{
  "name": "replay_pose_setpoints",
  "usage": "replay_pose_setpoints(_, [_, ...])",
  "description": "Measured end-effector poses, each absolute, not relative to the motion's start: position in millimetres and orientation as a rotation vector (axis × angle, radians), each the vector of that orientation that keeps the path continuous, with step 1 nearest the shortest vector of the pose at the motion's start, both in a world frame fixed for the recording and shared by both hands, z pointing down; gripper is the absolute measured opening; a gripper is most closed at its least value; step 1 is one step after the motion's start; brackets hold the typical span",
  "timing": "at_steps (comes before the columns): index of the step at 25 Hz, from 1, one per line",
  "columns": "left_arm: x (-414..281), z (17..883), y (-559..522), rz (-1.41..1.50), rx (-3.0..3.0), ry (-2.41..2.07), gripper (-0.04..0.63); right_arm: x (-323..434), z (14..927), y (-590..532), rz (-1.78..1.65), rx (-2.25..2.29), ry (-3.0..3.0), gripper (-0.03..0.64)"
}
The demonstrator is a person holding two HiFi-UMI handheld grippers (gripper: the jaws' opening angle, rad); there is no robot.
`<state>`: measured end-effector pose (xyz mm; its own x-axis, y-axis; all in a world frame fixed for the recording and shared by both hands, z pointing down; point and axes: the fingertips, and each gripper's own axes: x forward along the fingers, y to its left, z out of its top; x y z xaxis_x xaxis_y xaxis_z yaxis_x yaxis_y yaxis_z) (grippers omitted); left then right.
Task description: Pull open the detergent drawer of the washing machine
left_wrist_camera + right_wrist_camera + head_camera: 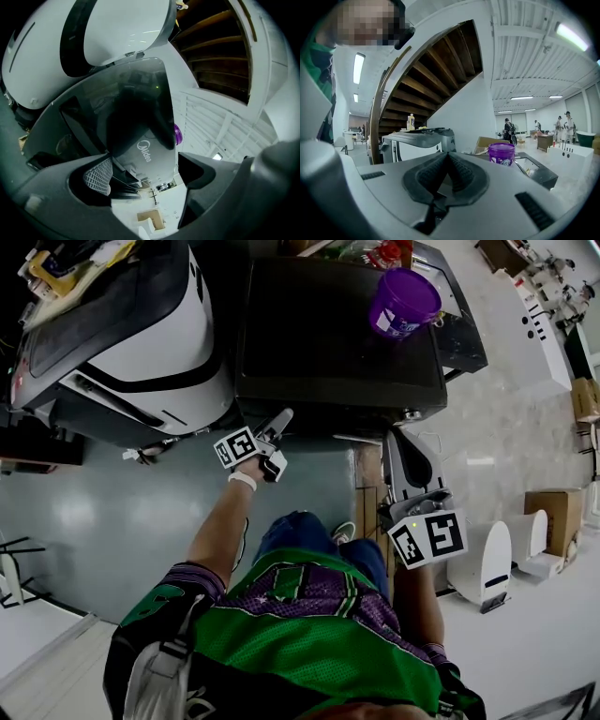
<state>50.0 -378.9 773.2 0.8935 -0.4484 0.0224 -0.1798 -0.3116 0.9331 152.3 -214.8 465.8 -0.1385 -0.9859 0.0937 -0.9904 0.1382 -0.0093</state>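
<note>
Washing machine (337,334) stands with its front facing the person, a purple tub (403,301) on top. Detergent drawer cannot be told apart on that front. Left hand-held gripper (143,171) faces the front panel, jaws wide, empty. Right hand-held gripper (447,163): jaws together, empty.

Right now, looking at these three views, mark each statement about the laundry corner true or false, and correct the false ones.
1. A purple tub stands on the dark washing machine. True.
2. The left tongs are clamped on the tub. False: they stand open, facing the washing machine and gripping nothing.
3. The right tongs are shut and empty. True.
4. The shirt seen from above is red. False: it is green and purple.
</note>
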Motion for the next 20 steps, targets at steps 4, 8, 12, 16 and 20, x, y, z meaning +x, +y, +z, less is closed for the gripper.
replay_pose_setpoints(4, [51.2,775.2,-388.1,-0.309,1.853,-0.478,0.423,151.3,466.6,-215.2,0.108,2.018,-2.315,0.0])
replay_pose_setpoints(8, [50.9,772.9,-395.1,-0.359,1.787,-0.482,0.438,151.7,467.1,-214.6,0.112,2.018,-2.305,0.0])
replay_pose_setpoints(12, [51.6,772.0,-397.1,-0.376,1.773,-0.497,0.442,153.2,468.7,-213.4,0.126,2.022,-2.303,0.0])
replay_pose_setpoints(16, [50.4,772.4,-395.2,-0.381,1.759,-0.494,0.44,151.9,470.9,-212.6,0.149,2.015,-2.305,0.0])
replay_pose_setpoints(20, [46.2,774.4,-388.1,-0.358,1.754,-0.507,0.437,152.1,469.4,-212.6,0.167,2.012,-2.31,0.0])
